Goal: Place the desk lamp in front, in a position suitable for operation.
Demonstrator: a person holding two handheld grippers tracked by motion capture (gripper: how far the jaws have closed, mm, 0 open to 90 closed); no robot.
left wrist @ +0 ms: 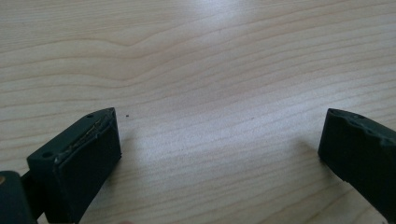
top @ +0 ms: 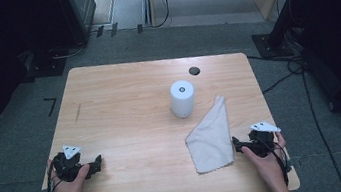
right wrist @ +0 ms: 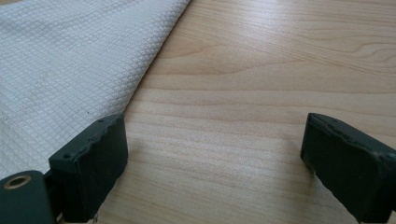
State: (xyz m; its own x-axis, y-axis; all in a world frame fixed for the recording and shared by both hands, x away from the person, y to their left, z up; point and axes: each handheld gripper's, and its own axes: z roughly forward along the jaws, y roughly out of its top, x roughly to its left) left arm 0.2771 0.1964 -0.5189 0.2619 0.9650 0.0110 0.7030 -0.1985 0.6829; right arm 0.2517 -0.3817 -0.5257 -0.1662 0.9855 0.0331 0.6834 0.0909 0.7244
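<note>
Down at the near edge, both hands are parked on the tabletop, one at each corner. Left hand grips the left tongs near the left corner, pointing inward; in the left gripper view its jaws stand wide apart with bare wood grain between them, nothing held. Right hand has the right tongs near the right corner, also aimed toward the middle, jaws spread just as wide and empty. Right beside them lies a pale grey waffle-weave cloth, spread flat and tapering to a point at its far end. In the right gripper view one jaw sits at the cloth's edge, the other over bare wood. Farther back, just left of the cloth's far tip, a white cylinder stands upright. Beyond that, near the far edge, there's a small dark round hole in the wood.
</note>
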